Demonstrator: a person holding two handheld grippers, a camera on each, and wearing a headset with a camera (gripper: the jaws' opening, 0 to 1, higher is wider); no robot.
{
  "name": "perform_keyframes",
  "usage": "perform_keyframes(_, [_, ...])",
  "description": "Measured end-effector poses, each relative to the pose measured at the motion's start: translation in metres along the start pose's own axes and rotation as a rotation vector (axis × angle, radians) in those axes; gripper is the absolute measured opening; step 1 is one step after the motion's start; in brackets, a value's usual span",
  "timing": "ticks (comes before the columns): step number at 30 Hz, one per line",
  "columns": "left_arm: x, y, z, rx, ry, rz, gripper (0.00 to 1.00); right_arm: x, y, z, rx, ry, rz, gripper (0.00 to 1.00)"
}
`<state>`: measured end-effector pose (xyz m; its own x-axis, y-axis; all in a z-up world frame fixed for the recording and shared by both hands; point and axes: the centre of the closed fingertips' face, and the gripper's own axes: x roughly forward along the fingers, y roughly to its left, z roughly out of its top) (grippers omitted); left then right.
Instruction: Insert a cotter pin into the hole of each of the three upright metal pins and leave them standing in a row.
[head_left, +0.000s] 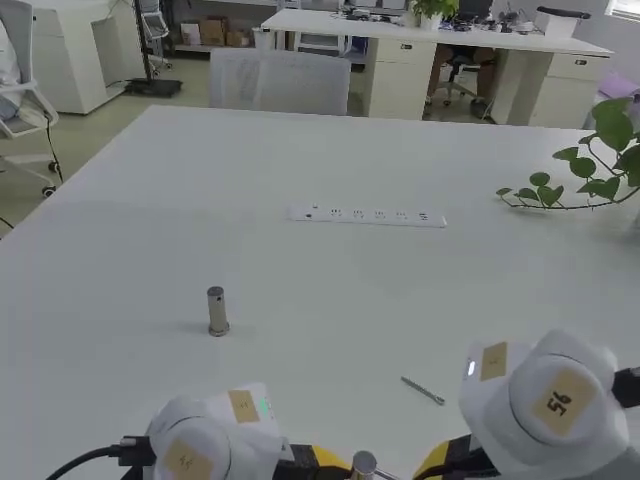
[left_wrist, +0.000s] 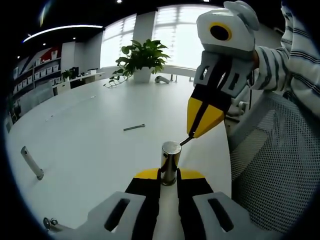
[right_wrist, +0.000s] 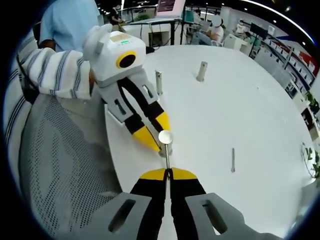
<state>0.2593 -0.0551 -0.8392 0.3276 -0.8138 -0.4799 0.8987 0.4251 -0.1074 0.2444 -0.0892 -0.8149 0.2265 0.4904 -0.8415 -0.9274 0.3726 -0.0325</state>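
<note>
Your left hand-held gripper (left_wrist: 170, 175) clamps a pin (left_wrist: 170, 159) upright to steady it. Your right hand-held gripper (right_wrist: 168, 173) pinches a cotter pin (right_wrist: 167, 161), aimed straight ahead at it.

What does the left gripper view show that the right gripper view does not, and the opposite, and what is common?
Left gripper view: a potted plant on the table, and the right gripper at the upper right. Right gripper view: a person in a light blue shirt at the top left, and the left gripper. Both: the upright metal pin in the left gripper, the cotter pin the right gripper holds against its upper end, a loose cotter pin lying flat, a mesh chair.
</note>
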Motion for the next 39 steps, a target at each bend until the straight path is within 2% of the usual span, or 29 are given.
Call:
perform_keyframes(11, [0.001, 0.0, 0.0, -0.001, 0.001, -0.002, 0.11, -0.001, -0.001, 0.0, -0.005, 0.011, 0.0, 0.02])
perform_keyframes(16, [0.002, -0.002, 0.001, 0.002, 0.001, -0.009, 0.1, -0.002, 0.001, 0.007, -0.01, -0.003, 0.006, 0.02])
perform_keyframes(25, [0.002, -0.002, 0.001, 0.0, 0.003, -0.007, 0.1, 0.001, 0.0, 0.008, -0.008, -0.01, 0.004, 0.02])
perform_keyframes(28, [0.002, -0.002, 0.0, 0.003, 0.004, -0.011, 0.1, 0.002, 0.002, 0.011, 0.008, -0.031, 0.012, 0.02])
perform_keyframes(39, [0.003, -0.003, 0.0, 0.0, 0.006, -0.011, 0.1, 0.005, 0.003, 0.017, -0.006, -0.046, 0.007, 0.02])
